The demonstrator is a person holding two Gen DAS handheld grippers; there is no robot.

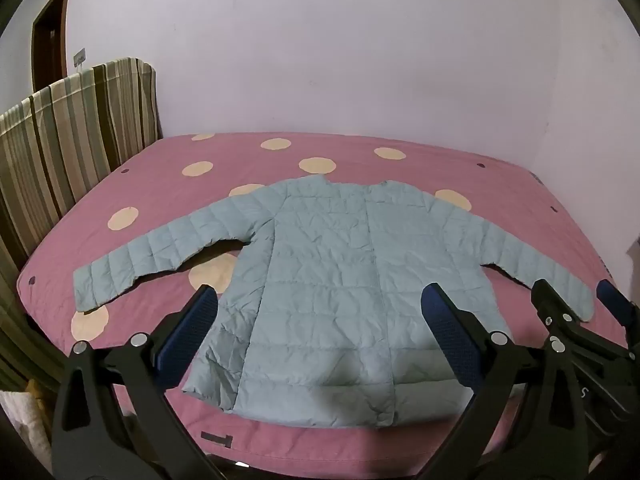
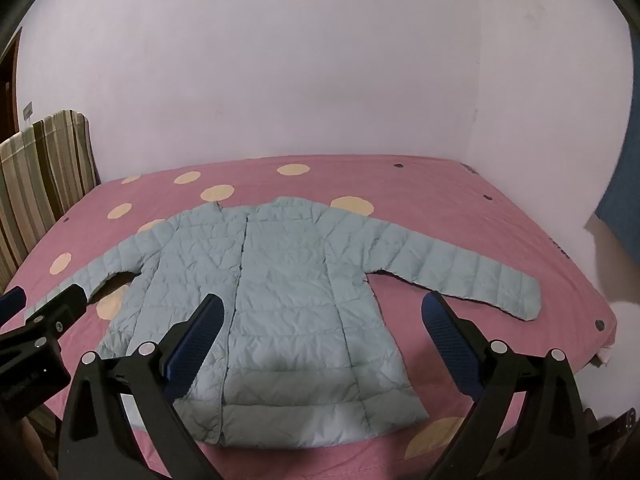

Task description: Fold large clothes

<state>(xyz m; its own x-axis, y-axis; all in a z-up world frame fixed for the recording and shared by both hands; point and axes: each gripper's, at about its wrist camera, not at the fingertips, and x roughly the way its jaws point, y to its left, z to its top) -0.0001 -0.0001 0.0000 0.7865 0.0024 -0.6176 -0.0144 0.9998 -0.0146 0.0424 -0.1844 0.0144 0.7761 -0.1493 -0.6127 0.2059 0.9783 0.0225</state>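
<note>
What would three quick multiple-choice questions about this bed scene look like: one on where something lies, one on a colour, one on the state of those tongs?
1. Where does the jacket lie?
A. spread flat on the bed
B. hanging on the wall
C. on the floor

2. What colour is the jacket?
A. red
B. pale blue
C. black

3. How do the left tongs and right tongs stand?
A. both shut on a sleeve
B. one shut, one open
C. both open, holding nothing

Answers: 1 A, its body and both sleeves rest on the pink spotted cover; 2 B, its quilted fabric is pale blue; 3 C, each pair's fingers stand wide apart above the jacket.
</note>
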